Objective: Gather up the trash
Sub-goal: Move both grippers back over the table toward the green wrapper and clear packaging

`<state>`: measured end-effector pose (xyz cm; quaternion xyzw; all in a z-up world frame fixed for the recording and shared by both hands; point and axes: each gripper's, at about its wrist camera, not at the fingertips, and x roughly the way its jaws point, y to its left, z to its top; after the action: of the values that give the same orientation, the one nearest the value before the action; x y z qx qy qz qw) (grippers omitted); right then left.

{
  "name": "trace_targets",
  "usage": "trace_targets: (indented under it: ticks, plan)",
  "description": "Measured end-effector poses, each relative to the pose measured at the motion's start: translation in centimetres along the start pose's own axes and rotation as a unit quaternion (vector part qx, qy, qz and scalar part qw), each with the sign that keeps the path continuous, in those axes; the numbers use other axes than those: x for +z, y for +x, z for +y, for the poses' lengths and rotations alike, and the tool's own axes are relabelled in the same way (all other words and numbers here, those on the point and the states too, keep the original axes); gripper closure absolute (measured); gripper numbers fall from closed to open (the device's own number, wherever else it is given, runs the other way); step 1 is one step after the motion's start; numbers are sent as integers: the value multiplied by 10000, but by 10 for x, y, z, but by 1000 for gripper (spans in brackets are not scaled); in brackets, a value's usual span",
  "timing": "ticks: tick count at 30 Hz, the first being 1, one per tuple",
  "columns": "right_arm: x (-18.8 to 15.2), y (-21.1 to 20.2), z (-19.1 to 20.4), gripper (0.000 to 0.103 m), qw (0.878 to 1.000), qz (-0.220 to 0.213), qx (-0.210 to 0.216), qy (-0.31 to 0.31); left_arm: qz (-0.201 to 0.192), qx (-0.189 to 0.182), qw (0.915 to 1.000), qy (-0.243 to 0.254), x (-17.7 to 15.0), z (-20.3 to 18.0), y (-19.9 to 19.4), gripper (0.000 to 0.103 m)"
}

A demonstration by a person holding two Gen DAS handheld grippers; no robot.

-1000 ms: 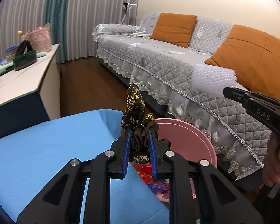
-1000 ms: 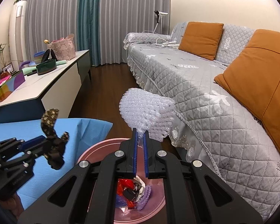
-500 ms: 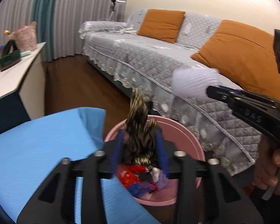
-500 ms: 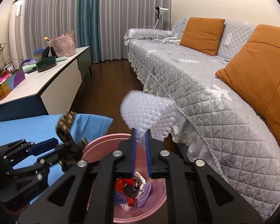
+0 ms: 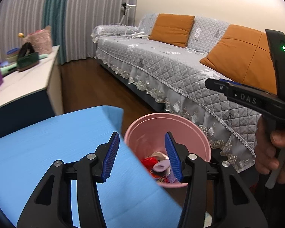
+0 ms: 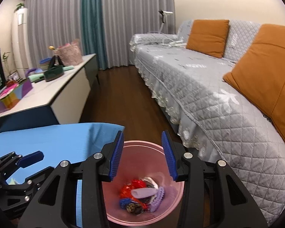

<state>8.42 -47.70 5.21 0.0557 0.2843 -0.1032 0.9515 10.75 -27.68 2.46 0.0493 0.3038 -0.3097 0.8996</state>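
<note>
The pink bin [image 6: 142,207] sits on the floor between the blue table [image 5: 47,142] and the grey sofa [image 6: 209,87], with a pile of trash [image 6: 140,195] at its bottom. Right gripper [image 6: 142,156] hangs right over it, jaws opening with nothing between them. Left gripper [image 5: 141,156] is parted and empty too. From these 2 views, I'd guess it's nearly done, since no litter shows on the table.
</note>
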Motion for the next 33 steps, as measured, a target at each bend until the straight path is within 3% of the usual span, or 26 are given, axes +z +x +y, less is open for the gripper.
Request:
trace_targets:
  ticks: [10, 14, 28, 30, 33]
  plan:
    - [4, -41, 53, 61, 9971, -299, 613, -328, 71, 929, 9951, -330, -62, 37, -87, 54]
    - [3, -47, 67, 61, 9958, -281, 811, -329, 295, 1076, 9928, -445, -95, 51, -107, 54]
    - [0, -41, 114, 61, 9919, -130, 1167, -479, 1136, 1347, 9838, -340, -158, 75, -108, 54]
    - [-1, -39, 120, 61, 9914, -90, 1198, -521, 1180, 1440, 9819, -354, -161, 79, -107, 57]
    - [-4, -36, 130, 61, 9902, -47, 1259, -602, 1260, 1492, 9792, -550, -162, 90, -105, 75]
